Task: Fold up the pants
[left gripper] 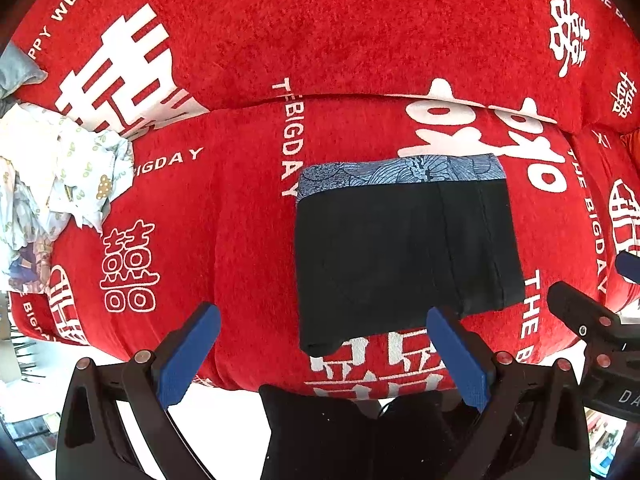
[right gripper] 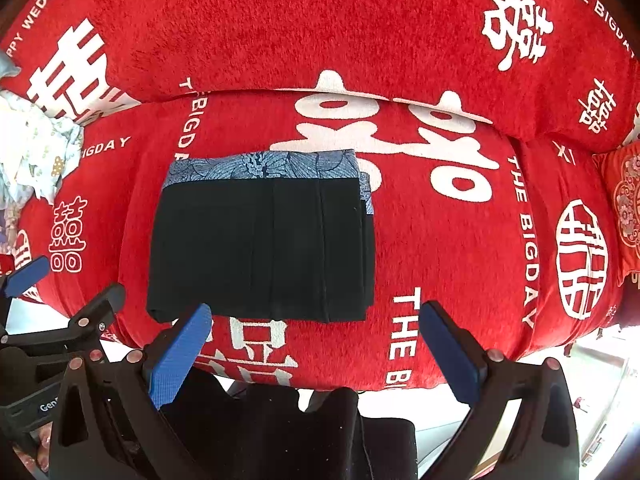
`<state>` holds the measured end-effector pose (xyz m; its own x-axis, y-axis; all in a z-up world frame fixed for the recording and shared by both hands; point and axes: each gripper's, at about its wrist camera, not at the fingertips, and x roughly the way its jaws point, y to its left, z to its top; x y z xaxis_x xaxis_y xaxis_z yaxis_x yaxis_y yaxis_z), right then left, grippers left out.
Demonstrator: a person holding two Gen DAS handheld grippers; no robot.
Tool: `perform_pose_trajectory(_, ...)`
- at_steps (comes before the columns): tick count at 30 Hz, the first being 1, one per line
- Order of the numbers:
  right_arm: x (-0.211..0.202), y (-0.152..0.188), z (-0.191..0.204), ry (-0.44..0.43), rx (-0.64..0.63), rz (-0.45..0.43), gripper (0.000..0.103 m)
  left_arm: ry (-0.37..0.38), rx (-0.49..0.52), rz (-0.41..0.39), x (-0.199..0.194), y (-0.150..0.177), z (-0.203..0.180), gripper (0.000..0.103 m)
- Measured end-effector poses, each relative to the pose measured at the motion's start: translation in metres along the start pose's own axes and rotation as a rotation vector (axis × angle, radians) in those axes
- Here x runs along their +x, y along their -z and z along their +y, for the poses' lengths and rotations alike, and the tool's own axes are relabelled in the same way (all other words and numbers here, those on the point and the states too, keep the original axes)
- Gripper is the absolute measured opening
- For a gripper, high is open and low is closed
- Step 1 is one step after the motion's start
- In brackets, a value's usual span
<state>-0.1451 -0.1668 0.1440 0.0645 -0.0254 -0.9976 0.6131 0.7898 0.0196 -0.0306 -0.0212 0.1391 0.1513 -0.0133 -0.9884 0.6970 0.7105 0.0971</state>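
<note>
Black pants (left gripper: pixel 404 252) lie folded into a flat rectangle on the red sofa seat, on top of a folded blue patterned garment (left gripper: pixel 400 174) whose far edge shows. The black pants (right gripper: pixel 260 248) and the blue patterned garment (right gripper: pixel 260 166) also show in the right wrist view. My left gripper (left gripper: pixel 324 354) is open and empty, held back above the seat's front edge, left of the pants' near edge. My right gripper (right gripper: pixel 316 350) is open and empty, just in front of the pants' near right corner. Its fingers (left gripper: pixel 576 312) appear at the right of the left wrist view.
The sofa has a red cover (right gripper: pixel 440 240) with white characters and a backrest (right gripper: pixel 320 20) behind. A crumpled pile of white printed clothes (left gripper: pixel 52 176) lies at the left end of the seat. A red patterned cushion (right gripper: pixel 624 208) sits at the right end. Dark cloth (right gripper: pixel 280 432) shows below the grippers.
</note>
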Motion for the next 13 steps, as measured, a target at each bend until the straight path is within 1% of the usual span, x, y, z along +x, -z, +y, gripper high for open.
perform_pose_trajectory(8,0.0003,0.0034,0.0017,0.002,-0.001,-0.002,0.103,0.004,0.003,0.001,0.0004,0.0018,0.0001,0.103)
perform_pose_trajectory(13,0.0005,0.0033,0.0026,0.005,0.000,-0.002,0.103,0.009,0.013,-0.021,-0.0028,0.0033,-0.0016,0.103)
